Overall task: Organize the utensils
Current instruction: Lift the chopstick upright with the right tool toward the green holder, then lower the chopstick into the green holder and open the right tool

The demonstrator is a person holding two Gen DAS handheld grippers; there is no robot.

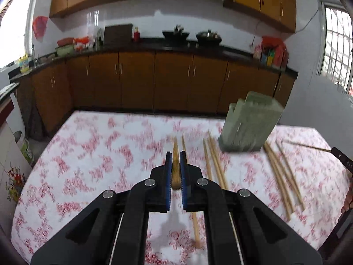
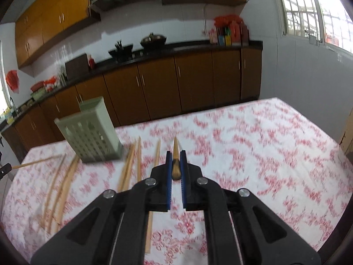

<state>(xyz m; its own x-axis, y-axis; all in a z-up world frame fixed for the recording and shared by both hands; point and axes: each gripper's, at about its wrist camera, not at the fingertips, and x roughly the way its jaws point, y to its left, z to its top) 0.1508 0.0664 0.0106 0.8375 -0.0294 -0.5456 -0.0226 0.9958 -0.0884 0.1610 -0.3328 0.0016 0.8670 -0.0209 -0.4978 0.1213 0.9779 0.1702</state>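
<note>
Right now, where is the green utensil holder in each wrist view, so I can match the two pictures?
Left wrist: green utensil holder stands right of centre on the floral tablecloth, beyond loose chopsticks.
Right wrist: the holder sits left of centre, chopsticks beside it.
Shared landmark: the dark wok on the counter.

One green holder [image 1: 249,123], about eight chopsticks [image 1: 215,163], two claws [image 1: 175,165].
</note>
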